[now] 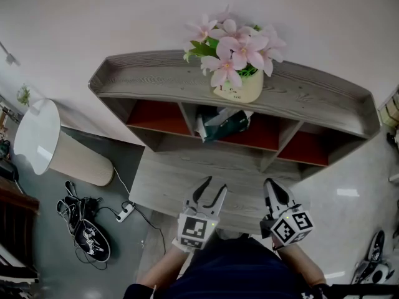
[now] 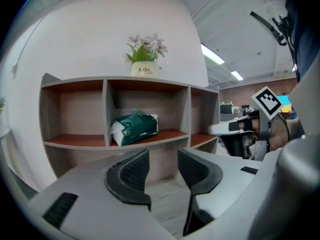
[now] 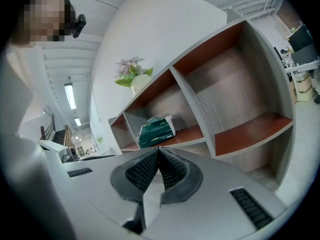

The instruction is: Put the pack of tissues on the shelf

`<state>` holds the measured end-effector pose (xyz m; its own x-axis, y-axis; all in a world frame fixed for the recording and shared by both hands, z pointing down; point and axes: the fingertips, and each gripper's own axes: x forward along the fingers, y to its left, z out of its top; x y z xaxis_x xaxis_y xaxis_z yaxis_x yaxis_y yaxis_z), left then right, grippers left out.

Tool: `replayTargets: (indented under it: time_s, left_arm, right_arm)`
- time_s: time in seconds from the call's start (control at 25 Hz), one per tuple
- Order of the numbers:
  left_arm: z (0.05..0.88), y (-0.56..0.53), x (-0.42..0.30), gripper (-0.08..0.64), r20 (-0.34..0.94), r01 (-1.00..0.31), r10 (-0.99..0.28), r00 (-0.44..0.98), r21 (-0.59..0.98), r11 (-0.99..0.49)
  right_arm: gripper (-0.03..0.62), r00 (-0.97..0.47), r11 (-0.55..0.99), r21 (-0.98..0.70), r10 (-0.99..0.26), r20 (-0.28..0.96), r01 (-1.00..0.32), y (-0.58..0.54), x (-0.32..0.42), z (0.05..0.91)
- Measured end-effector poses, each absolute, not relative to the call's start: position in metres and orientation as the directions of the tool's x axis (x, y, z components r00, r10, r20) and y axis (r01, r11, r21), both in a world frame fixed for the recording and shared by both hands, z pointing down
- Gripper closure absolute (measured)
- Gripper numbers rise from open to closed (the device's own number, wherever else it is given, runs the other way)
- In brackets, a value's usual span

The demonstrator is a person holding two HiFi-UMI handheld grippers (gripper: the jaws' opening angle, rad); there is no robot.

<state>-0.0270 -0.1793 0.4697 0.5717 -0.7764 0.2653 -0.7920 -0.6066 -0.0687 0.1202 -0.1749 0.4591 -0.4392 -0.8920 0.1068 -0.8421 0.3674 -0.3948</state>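
Note:
The green and white pack of tissues (image 1: 219, 124) lies in the middle compartment of the wooden shelf (image 1: 156, 73), on its red-brown board; it also shows as the pack (image 2: 134, 128) in the left gripper view and the pack (image 3: 156, 131) in the right gripper view. My left gripper (image 1: 213, 191) hovers in front of the shelf, well back from the pack, jaws parted with nothing between them. My right gripper (image 1: 273, 190) hangs beside it on the right, its pads (image 3: 150, 169) touching at the tips, holding nothing.
A pot of pink flowers (image 1: 237, 58) stands on the shelf top above the middle compartment. The left and right compartments hold nothing. A white round bin (image 1: 47, 143) stands on the floor at the left, with cables and a power strip (image 1: 124, 213) near it.

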Motion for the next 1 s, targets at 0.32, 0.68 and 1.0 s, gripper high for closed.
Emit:
replayTargets:
  time_s: [0.32, 0.68, 1.0]
  left_arm:
    - [0.46, -0.164, -0.005, 0.531, 0.209, -0.751, -0.742, 0.637, -0.05, -0.658]
    - [0.462, -0.162, -0.007, 0.538, 0.218, -0.746, -0.738, 0.638, -0.061, -0.663]
    - [0.464, -0.159, -0.01, 0.538, 0.229, -0.753, -0.741, 0.632, -0.046, -0.656]
  right_arm:
    - [0.581, -0.402, 0.363, -0.303, -0.912, 0.077, -0.881, -0.176, 0.122, 0.443]
    - [0.581, -0.389, 0.358, -0.287, -0.919, 0.059, -0.889, -0.172, 0.123, 0.439]
    - [0.581, -0.405, 0.377, -0.258, -0.912, 0.064, -0.89, -0.167, 0.115, 0.439]
